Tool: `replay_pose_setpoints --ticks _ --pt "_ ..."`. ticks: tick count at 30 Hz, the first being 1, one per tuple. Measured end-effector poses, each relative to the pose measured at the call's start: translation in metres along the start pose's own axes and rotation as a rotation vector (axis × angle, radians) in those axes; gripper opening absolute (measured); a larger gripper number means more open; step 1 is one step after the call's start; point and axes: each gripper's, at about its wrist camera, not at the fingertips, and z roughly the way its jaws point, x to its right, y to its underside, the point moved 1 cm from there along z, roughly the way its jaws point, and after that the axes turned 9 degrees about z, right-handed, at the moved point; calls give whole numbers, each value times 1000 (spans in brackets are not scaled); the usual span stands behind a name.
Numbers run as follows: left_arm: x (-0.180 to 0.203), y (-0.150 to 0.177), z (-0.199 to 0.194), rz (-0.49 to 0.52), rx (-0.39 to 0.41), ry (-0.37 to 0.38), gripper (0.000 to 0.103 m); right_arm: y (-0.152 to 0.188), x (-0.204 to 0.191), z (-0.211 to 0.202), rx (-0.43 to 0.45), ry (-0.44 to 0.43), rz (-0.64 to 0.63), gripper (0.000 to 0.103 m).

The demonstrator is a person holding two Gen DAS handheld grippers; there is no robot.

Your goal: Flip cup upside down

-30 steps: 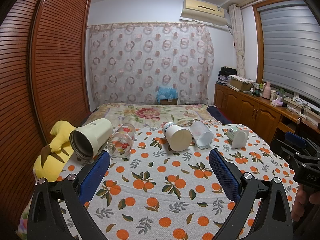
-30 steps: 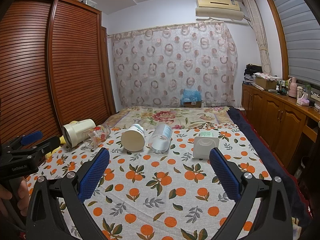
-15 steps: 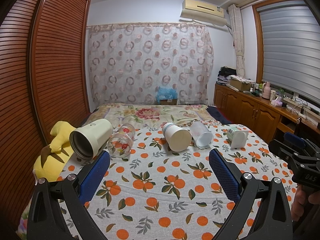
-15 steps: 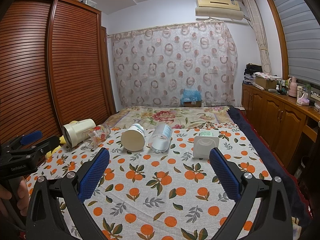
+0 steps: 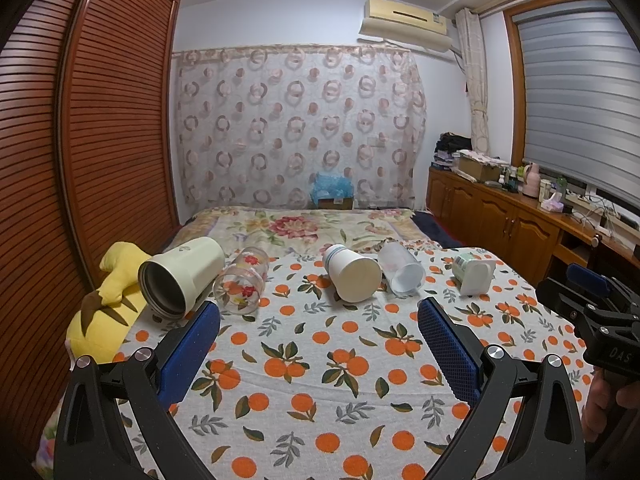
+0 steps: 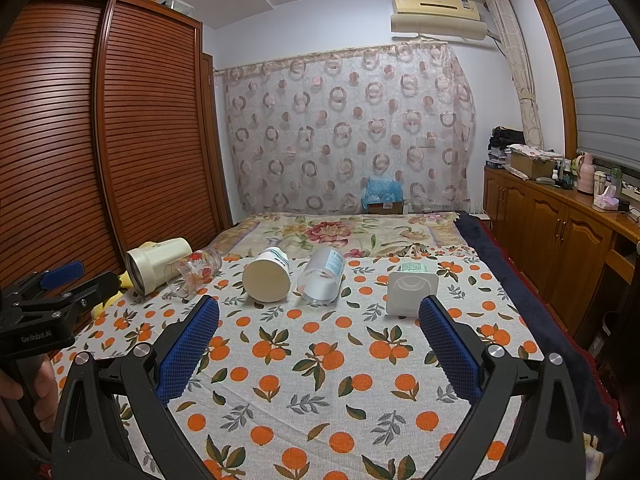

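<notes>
Several cups lie on their sides in a row on the orange-print cloth (image 5: 320, 360): a cream tumbler (image 5: 180, 276), a clear flowered glass (image 5: 242, 280), a white paper cup (image 5: 352, 274), a frosted plastic cup (image 5: 402, 270) and a square white cup (image 5: 474, 274). The same cups show in the right wrist view: tumbler (image 6: 158, 264), glass (image 6: 194, 274), paper cup (image 6: 268, 278), frosted cup (image 6: 322, 280), square cup (image 6: 412, 292). My left gripper (image 5: 318, 320) is open and empty, short of the row. My right gripper (image 6: 319, 320) is open and empty, also short of it.
A yellow plush toy (image 5: 108, 304) lies at the cloth's left edge by the wooden wardrobe (image 5: 80, 160). A floral bedspread (image 5: 304, 228) lies beyond the cups. A wooden cabinet (image 5: 500, 216) with clutter runs along the right wall.
</notes>
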Motion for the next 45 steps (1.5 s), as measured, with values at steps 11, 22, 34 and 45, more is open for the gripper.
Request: replay_pose_setpoints --ticks 11,22,34,45 --pt "10 3 30 34 -62 31 95 -3 10 19 -48 -1 -18 99" --pt "22 1 79 103 -119 97 95 -32 52 80 -168 34 -37 86" --pt "37 -8 116 118 -189 197 95 -62 95 162 -345 68 11 79" --pt "36 -20 143 131 -252 247 95 -67 115 239 -578 107 74 70"
